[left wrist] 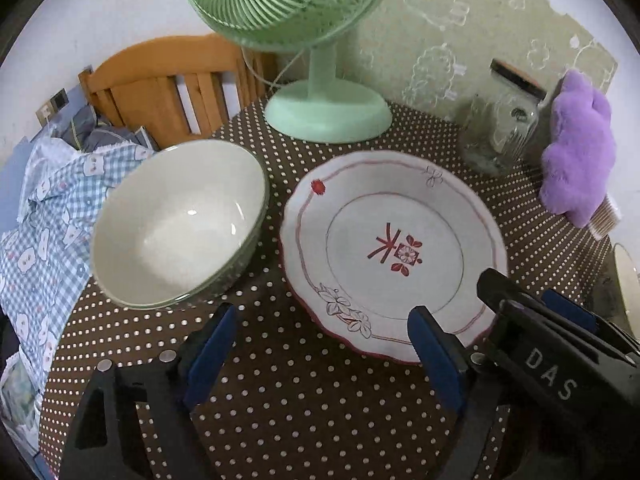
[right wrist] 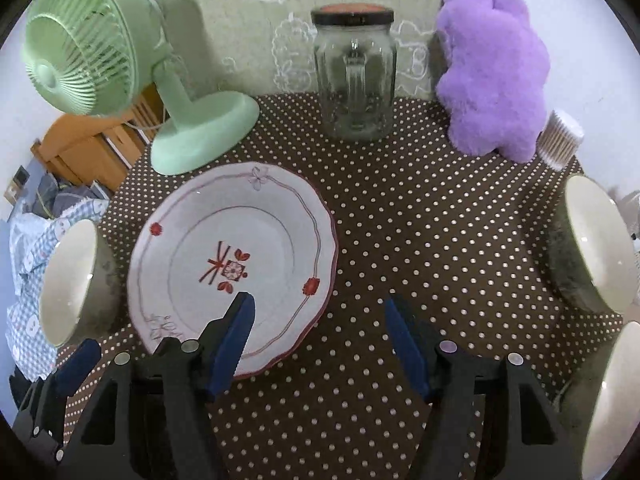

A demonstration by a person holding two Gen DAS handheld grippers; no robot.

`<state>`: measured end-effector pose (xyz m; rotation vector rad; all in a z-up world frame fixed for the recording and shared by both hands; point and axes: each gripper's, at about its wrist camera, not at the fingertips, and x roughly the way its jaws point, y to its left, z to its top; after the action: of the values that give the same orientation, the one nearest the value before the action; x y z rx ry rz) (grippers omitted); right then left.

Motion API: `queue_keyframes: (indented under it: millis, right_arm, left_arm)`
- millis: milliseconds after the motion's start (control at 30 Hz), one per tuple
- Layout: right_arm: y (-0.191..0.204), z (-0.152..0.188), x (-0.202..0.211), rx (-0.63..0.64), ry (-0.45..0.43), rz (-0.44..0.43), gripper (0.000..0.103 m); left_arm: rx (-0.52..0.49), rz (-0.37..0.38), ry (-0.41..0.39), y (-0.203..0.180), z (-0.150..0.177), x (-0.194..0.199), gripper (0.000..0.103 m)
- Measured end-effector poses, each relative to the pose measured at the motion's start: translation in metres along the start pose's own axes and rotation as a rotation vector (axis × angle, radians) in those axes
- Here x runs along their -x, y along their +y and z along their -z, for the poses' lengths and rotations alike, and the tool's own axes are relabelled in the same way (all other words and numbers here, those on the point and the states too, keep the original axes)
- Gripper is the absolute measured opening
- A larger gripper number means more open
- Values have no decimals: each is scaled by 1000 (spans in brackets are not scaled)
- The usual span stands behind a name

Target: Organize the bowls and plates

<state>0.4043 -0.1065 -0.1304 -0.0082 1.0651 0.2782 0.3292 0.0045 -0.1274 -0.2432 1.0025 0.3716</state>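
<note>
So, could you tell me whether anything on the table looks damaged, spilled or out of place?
Nothing stands out. The plate lies flat and whole, the green bowl beside it sits upright and empty, and the glass jar stands upright with its lid on. No spills on the dotted tablecloth.

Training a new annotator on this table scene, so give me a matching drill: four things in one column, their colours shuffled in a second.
Things:
1. fan
2. plush toy
3. plate
4. tablecloth

Colours:
A. brown with white dots
B. purple
C. white with red markings
D. pale green

Pairs: 1-D, 2-B, 3-C, 4-A
</note>
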Motion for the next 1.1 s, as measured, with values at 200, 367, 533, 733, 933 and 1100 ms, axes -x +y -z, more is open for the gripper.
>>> queue_keyframes:
  millis: [200, 367, 533, 733, 933, 1100]
  right_arm:
    - [4, -4, -25, 2, 39, -12, 56]
    - [4, -6, -42, 1, 74, -12, 50]
    - [4, -5, -47, -1, 67, -50, 39]
    - [4, -4, -45, -3, 67, -88, 31]
    - [-13, 8, -25, -19, 69, -79, 30]
    - [-34, 26, -10, -55, 87, -59, 30]
  left_arm:
    - [-20, -16, 24, -3, -1, -16, 83]
    - [-26, -22, 40, -4, -3, -28, 83]
    - [-23, -15, 42, -5, -3, -32, 83]
    - [-37, -9, 45, -11, -4, -30, 80]
    - [-92, -4, 46, -21, 4, -18, 80]
    - [-150, 11, 72, -35, 22, -6, 81]
